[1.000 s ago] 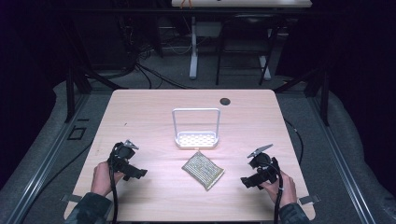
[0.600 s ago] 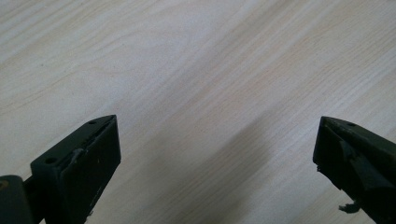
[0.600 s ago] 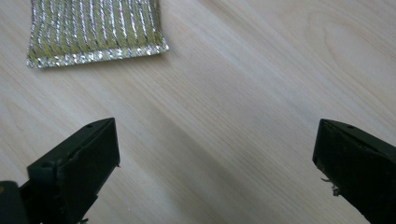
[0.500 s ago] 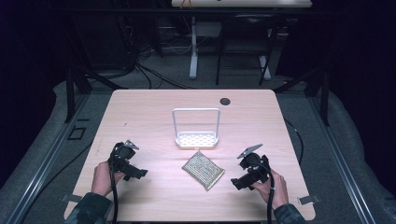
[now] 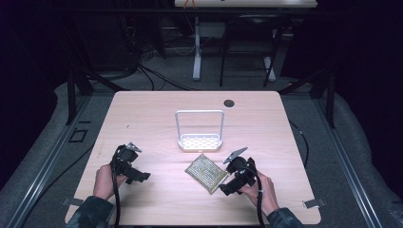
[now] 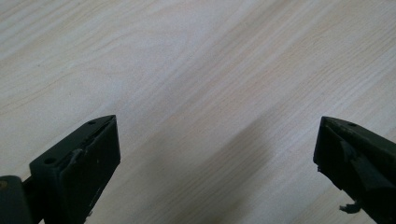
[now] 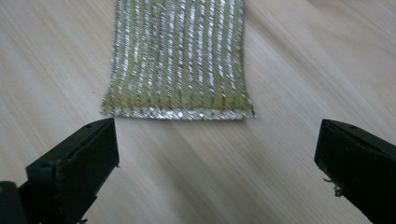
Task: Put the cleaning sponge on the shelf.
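Observation:
A yellow scouring pad [image 5: 205, 172] with silver stripes lies flat on the wooden table [image 5: 157, 118], in front of a white wire rack [image 5: 199, 141]. My right gripper [image 5: 227, 186] sits just right of the pad, low over the table, pointing at the pad's near edge. In the right gripper view the pad [image 7: 180, 60] lies just beyond the gripper [image 7: 217, 140]. Its jaws have just been opening and stand wide with nothing between them. My left gripper [image 5: 138, 175] rests at the front left, open over bare wood [image 6: 201, 93].
A small dark round grommet [image 5: 229, 102] sits in the tabletop near the back edge. Cables trail from both grippers toward the front edge. Dark floor, table legs and cables lie beyond the table.
My right hand has moved left across the table, closing on the scouring pad. The left hand, the pad and the rack stay where they were.

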{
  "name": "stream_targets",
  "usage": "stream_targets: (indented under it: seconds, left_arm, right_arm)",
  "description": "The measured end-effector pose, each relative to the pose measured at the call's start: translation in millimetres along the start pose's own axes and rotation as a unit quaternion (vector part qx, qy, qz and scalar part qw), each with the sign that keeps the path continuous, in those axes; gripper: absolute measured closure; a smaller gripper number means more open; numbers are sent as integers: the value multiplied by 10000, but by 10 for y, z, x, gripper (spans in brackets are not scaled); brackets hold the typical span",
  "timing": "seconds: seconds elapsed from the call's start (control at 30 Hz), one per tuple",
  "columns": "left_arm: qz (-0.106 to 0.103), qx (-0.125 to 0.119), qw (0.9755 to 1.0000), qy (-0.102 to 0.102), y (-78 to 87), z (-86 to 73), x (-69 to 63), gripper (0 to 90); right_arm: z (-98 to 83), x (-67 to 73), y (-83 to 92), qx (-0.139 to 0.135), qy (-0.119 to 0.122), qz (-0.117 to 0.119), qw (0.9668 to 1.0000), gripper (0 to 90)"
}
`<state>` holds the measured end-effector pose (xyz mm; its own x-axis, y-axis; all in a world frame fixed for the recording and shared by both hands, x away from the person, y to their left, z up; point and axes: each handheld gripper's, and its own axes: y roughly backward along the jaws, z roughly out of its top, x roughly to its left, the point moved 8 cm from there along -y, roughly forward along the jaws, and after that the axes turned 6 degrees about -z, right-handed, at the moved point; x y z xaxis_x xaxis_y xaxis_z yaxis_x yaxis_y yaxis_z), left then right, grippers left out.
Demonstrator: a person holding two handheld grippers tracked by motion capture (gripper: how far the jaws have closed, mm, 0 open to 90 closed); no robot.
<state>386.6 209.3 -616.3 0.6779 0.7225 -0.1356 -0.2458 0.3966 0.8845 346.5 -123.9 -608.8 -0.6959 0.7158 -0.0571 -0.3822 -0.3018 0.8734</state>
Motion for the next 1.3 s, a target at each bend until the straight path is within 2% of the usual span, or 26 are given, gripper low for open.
stream_targets:
  seconds: [0.07, 0.2, 0.6, 0.73, 0.97, 1.3]
  left_arm:
    - [17, -3, 10000, -14, -6, 6, -3, 5]
    - [2, -24, 10000, -21, -1, 11, -10, 5]
    - [-18, -11, 10000, 1, 3, 2, -5, 5]
    - [-4, -20, 10000, -9, 6, 2, 0, 5]
    - [-10, -14, 10000, -3, 5, 0, 1, 5]
    - [-3, -3, 10000, 4, 6, -4, -1, 5]
  right_arm:
    - [61, 48, -33, -45, 132, -4, 9999, 0]
    - [103, 81, -78, -14, 143, 66, 9999, 0]
    - [293, 198, -289, 404, 343, 104, 9985, 58]
    - [336, 239, -338, 486, 439, 104, 9978, 106]
    - [372, 244, -364, 490, 390, 94, 9980, 130]
    - [367, 255, -385, 605, 473, 4, 9970, 167]
